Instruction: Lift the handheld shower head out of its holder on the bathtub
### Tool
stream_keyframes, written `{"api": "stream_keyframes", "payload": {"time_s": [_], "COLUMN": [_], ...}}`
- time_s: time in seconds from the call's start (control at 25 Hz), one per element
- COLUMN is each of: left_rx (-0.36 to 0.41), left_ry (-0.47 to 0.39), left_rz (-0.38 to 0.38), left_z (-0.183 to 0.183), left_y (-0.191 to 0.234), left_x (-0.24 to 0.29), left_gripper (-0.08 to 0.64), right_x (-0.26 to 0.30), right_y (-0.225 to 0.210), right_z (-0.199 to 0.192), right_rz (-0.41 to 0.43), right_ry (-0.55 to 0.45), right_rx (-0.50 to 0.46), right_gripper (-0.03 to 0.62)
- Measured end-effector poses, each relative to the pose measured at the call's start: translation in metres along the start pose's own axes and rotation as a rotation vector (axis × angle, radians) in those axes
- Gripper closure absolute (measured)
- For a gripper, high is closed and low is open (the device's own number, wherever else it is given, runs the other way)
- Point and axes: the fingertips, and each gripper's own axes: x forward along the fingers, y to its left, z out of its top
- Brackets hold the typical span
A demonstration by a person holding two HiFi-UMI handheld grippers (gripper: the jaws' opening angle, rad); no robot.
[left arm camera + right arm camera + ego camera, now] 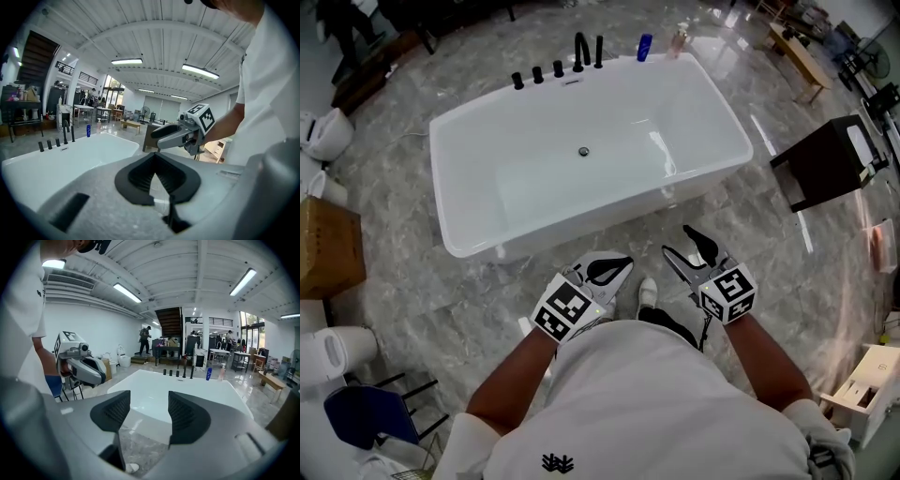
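White shirt (647, 403) fills the near foreground, with both tools held close in front of it at the near side of the bathtub (609, 223).

Left gripper (614, 269): pads closed tip to tip, nothing between them. Right gripper (682, 246): jaws spread, empty, and its view looks straight across the tub.

Far rim, left to right: three short black knobs (538, 74), a curved black spout (579, 49), then the shower head (599, 52), which I take to be the slim black wand standing upright in its holder at the right end of the row. A blue bottle (644, 47) sits just past it.

Key relation: the wand is on the opposite rim, with the whole basin between it and both tools, so it's well apart from either. It lies roughly dead ahead of the left tool and ahead-left of the right. Neither is clearly nearer.

Its long axis is vertical, so my read is a side-on pinch on the shaft, then a straight pull up. The right tool is already spread for that — the left would need to release first. The wand looks thin, smooth and matte black; hose not visible.
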Motion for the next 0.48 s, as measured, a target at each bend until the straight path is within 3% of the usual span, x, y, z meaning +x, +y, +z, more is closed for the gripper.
{"api": "stream_keyframes", "payload": {"time_s": [0.24,0.48], "left_rx": [-0.033,-0.055], "left_ry": [-0.02,-0.03], "left_rz": [0.054,0.132], "left_z": [0.012,0.04], "left_y": [0.035,0.069], "left_x": [0.011,0.027], "left_gripper": [0.554,0.554], "right_x": [0.03,0.074], "right_y": [-0.024,-0.059], "right_z": [0.016,0.035], "right_rz": [0.05,0.155], "right_ry": [-0.015,-0.016], "right_rx": [-0.015,-0.035], "right_gripper": [0.325,0.327]}}
